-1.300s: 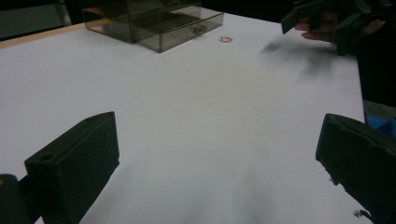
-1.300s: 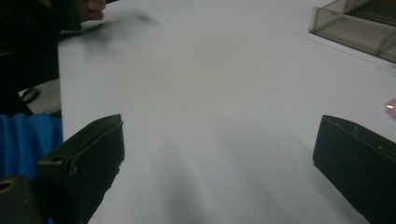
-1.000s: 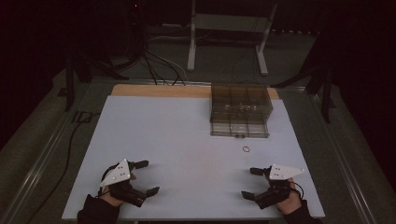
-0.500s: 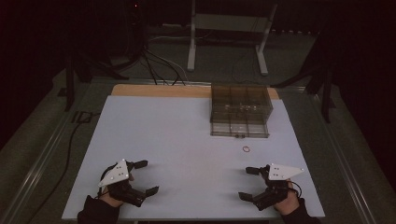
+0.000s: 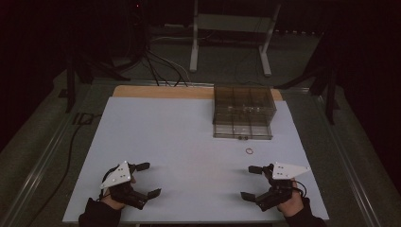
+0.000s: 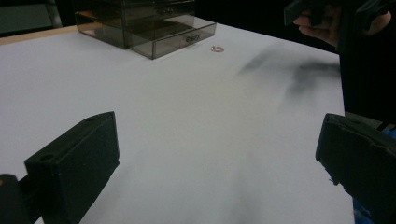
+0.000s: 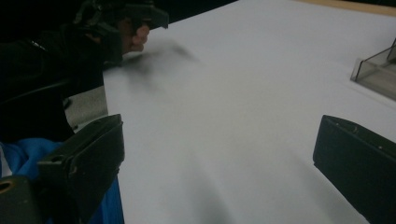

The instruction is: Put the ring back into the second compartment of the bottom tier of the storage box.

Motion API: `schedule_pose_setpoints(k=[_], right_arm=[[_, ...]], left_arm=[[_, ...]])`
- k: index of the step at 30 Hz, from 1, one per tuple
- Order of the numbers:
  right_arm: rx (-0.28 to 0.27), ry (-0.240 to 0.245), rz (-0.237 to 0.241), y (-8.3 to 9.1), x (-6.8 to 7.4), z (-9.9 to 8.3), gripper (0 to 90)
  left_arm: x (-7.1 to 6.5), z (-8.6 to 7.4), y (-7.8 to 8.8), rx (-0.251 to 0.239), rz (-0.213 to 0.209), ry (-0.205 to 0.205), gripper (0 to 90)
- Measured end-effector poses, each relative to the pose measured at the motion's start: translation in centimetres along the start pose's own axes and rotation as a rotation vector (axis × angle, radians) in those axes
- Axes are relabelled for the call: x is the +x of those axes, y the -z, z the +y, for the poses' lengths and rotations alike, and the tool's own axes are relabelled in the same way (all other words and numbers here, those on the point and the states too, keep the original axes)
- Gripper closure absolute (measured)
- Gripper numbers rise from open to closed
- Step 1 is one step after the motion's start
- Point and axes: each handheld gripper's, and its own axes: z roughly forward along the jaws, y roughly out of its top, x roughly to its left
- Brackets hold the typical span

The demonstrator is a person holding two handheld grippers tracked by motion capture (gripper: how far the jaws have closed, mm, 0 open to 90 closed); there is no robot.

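My left gripper (image 5: 145, 179) has its fingers (image 6: 77, 163) spread wide with nothing between them, low over the near left part of the white counter (image 5: 179, 142). My right gripper (image 5: 252, 182) is the same, fingers (image 7: 86, 163) wide apart and empty, near the right edge. Ahead of the right fingers, a little way off, a small ring (image 5: 249, 151) lies flat on the counter. Just beyond it stands a smoky clear drawer box (image 5: 243, 112), its drawers shut.
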Motion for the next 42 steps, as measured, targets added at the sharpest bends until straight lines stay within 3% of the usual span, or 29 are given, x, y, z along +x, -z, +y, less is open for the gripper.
schedule_pose_setpoints(k=[17, 25, 42], right_arm=[[-0.046, 0.011, -0.061, 0.9, -0.4, 2.2, 2.0], [-0.069, 0.015, -0.121, 1.2, -0.9, 3.0, 1.9], [-0.059, -0.001, -0.217, 1.3, -2.6, 4.3, 2.0]], left_arm=[[0.0, -0.1, -0.1, 0.006, -0.002, 0.004, 0.6], [0.0, -0.1, -0.1, 0.003, -0.004, 0.003, 0.6], [0.0, -0.1, -0.1, 0.006, -0.004, 0.004, 0.6]])
